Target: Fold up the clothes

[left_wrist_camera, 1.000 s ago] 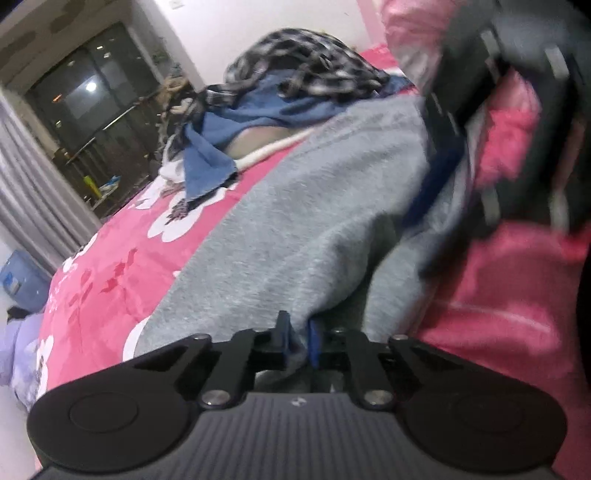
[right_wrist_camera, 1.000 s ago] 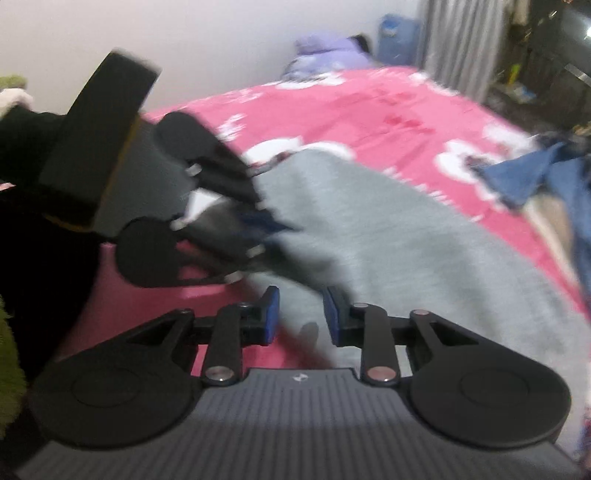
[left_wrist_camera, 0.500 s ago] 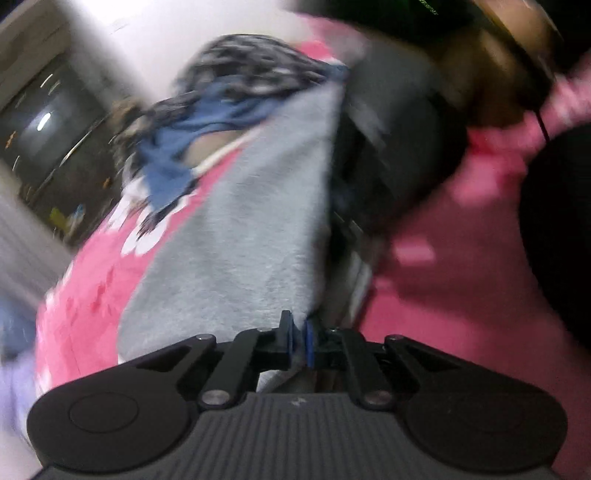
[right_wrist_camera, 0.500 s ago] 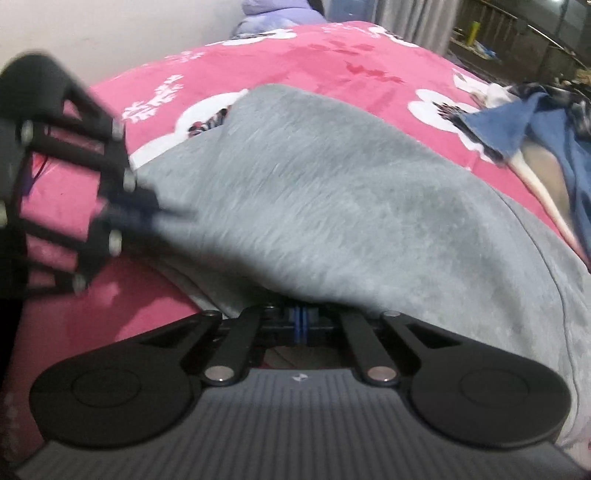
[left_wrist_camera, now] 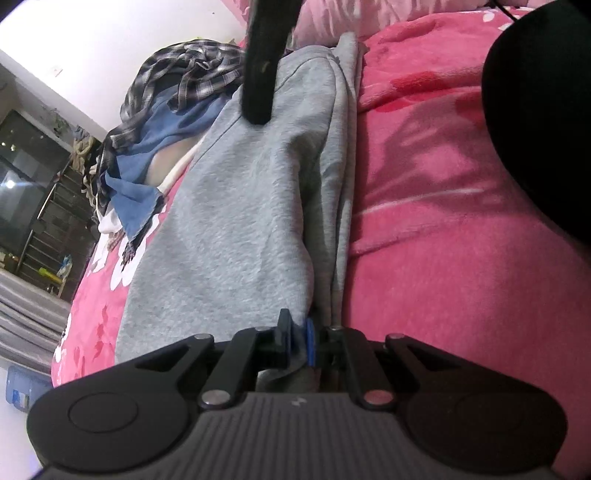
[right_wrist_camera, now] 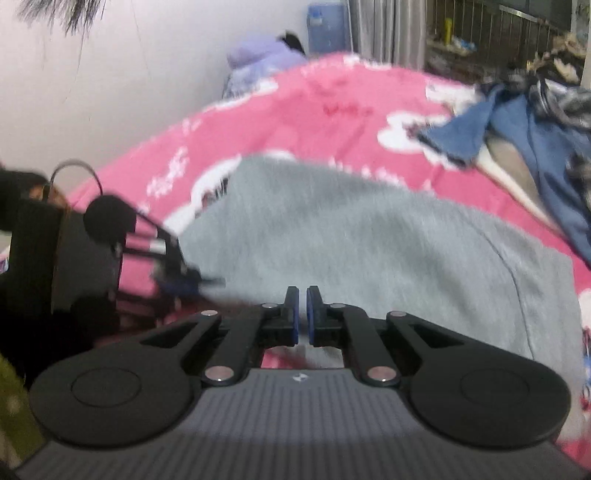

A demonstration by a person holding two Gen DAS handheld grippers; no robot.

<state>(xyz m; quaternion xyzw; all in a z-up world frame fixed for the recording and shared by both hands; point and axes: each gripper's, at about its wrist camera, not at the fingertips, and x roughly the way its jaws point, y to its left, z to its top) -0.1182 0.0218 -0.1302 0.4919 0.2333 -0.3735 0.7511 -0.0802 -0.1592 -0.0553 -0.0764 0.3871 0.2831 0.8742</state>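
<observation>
A bed under a pink flowered blanket (right_wrist_camera: 332, 107) fills most of both views, a pale wall (right_wrist_camera: 147, 74) along one side and grey curtains (right_wrist_camera: 384, 26) with dark shelving beyond its far end. The grey garment (left_wrist_camera: 236, 206) lies folded lengthwise near the blanket's middle; a heap of blue and plaid clothes (left_wrist_camera: 177, 96) sits at one edge. The left gripper (left_wrist_camera: 295, 338) is clamped on the garment's end. The right gripper (right_wrist_camera: 302, 314) hangs over it, fingers nearly together, gripping nothing.

Home bedroom: pink floral bedspread (left_wrist_camera: 424, 229), clothes heap (left_wrist_camera: 173, 96).
</observation>
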